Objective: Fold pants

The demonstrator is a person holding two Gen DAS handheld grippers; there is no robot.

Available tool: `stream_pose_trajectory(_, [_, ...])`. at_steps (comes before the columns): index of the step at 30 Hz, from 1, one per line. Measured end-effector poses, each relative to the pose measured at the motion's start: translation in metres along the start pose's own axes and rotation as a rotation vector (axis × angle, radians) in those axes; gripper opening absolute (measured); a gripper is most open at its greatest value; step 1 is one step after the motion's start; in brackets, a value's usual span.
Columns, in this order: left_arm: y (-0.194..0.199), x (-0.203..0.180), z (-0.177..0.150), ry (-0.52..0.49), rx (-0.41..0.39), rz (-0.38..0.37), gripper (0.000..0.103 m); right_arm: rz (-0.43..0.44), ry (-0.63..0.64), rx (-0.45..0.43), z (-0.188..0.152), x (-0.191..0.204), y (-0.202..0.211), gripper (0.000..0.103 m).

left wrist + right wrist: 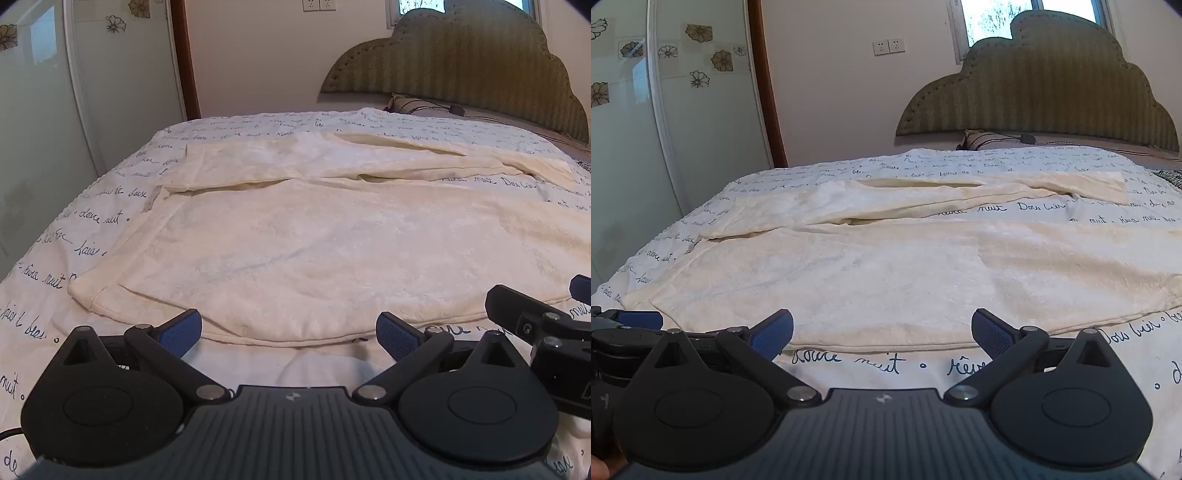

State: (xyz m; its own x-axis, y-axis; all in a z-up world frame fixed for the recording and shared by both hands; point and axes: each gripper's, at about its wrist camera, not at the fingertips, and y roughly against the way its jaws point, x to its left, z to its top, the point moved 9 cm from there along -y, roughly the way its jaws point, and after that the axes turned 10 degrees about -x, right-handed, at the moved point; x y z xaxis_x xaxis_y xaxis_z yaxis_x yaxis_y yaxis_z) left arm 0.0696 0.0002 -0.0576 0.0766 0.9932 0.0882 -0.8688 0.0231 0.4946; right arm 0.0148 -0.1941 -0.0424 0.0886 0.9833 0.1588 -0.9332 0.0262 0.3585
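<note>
Lying flat across the bed: one pair of cream pants (314, 236), legs spread apart, on a white bedspread (55, 229) printed with dark script. Near hem edge sits just ahead of both sets of fingertips, untouched by either. Left gripper (289, 334): blue pads wide apart, nothing between them, hovering above the hem. Right gripper (882, 334): likewise spread and empty, close beside the left, near edge of the cloth just beyond it. Beyond the pants: green padded headboard (1034, 92), pillow (982, 139), wall sockets (888, 46), window (997, 18).
</note>
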Motion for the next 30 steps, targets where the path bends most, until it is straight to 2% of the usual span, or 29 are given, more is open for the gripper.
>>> stream_pose_trajectory(9, [0.0,-0.008,-0.003,-0.012,0.001,-0.002,0.102,-0.002,0.004,0.015,-0.003,0.0,-0.003,0.103])
stream_pose_trajectory(16, [-0.01,0.0,-0.013,-0.001,-0.011,-0.027,0.102,-0.02,0.014,0.016,-0.008,-0.004,-0.008,0.103])
stream_pose_trajectory(30, [-0.017,0.004,-0.024,-0.026,-0.018,-0.009,0.103,-0.017,0.019,0.071,-0.024,-0.005,-0.017,0.103])
